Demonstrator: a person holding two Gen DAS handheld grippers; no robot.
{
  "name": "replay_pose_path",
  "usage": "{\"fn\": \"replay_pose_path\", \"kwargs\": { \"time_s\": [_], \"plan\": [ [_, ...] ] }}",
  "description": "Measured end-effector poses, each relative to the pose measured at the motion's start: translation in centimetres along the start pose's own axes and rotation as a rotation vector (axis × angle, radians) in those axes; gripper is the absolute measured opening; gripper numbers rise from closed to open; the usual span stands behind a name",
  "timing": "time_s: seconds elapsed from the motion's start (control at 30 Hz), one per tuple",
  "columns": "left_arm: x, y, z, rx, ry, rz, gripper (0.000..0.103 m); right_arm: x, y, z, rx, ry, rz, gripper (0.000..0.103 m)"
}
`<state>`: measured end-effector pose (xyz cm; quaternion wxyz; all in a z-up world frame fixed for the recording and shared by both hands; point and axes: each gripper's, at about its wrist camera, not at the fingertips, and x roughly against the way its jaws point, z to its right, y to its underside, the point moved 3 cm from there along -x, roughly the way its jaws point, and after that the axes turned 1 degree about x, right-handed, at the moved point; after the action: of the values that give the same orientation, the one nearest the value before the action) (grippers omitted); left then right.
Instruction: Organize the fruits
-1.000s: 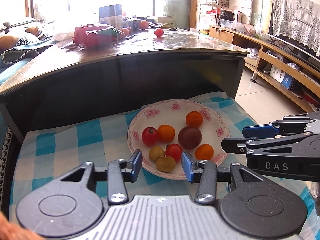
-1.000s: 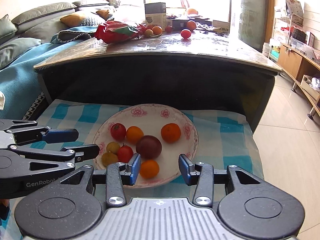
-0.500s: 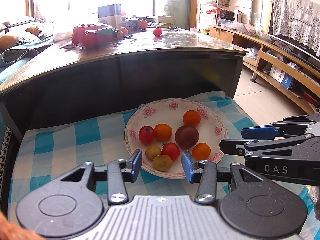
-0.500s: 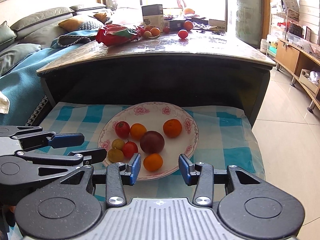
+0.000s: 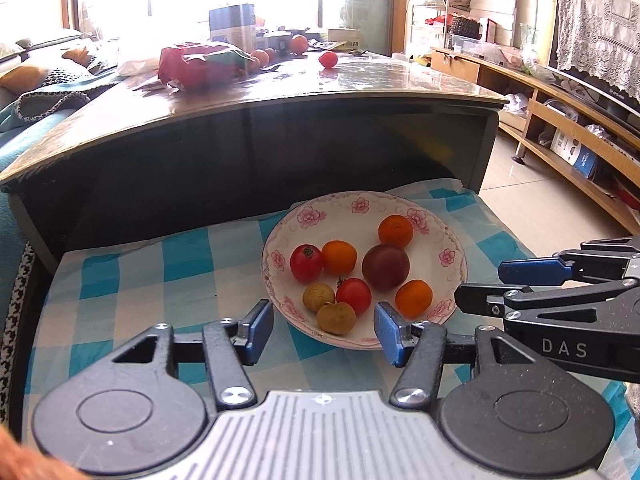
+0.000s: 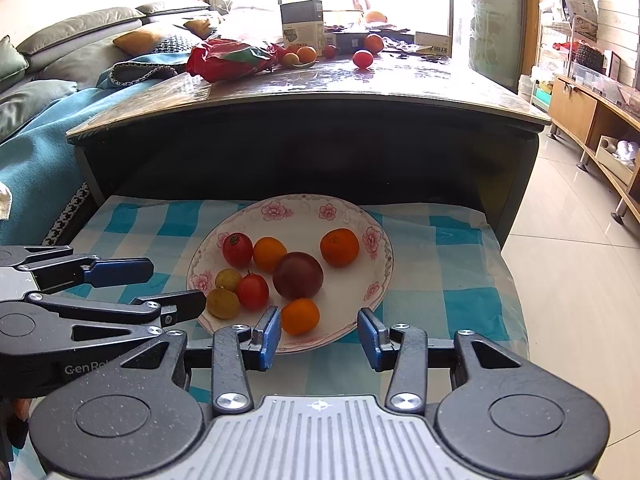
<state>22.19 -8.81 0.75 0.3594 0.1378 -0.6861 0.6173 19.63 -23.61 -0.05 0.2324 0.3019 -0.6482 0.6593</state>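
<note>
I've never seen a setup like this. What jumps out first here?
A white floral-rimmed plate of small fruit sits on a blue-and-white checked cloth, with one big dark purple round fruit among oranges and tomatoes. Two black grippers with blue pads hover at its near edge, left opening, right empty.

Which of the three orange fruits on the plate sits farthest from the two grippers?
The orange fruit by the plate's far rim, beyond the dark purple fruit; the other two lie nearer the grippers.
</note>
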Motion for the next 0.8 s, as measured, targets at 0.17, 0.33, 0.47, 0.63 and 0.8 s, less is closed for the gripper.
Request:
{"fn": "replay_pose_path", "kwargs": {
  "time_s": [0.17,0.33,0.47,0.63,0.8],
  "plan": [
    [0.8,-0.1,0.4,-0.003,-0.003,0.007,0.069,0.9,0.4,-0.2,-0.006,-0.003,0.007,0.037],
    [0.9,-0.1,0.6,-0.005,-0.008,0.009,0.070,1.5,0.8,-0.1,-0.016,0.002,0.007,0.037],
    [0.7,-0.1,0.7,-0.001,-0.013,0.003,0.073,1.7,1.0,0.1,-0.022,0.007,0.007,0.037],
    [0.7,-0.1,0.7,0.000,-0.025,0.005,0.077,1.8,0.9,0.2,-0.026,0.007,0.011,0.037],
    [0.7,0.0,0.7,0.006,-0.029,0.005,0.079,1.8,0.9,0.2,-0.024,0.008,0.010,0.037]
  ]
}}
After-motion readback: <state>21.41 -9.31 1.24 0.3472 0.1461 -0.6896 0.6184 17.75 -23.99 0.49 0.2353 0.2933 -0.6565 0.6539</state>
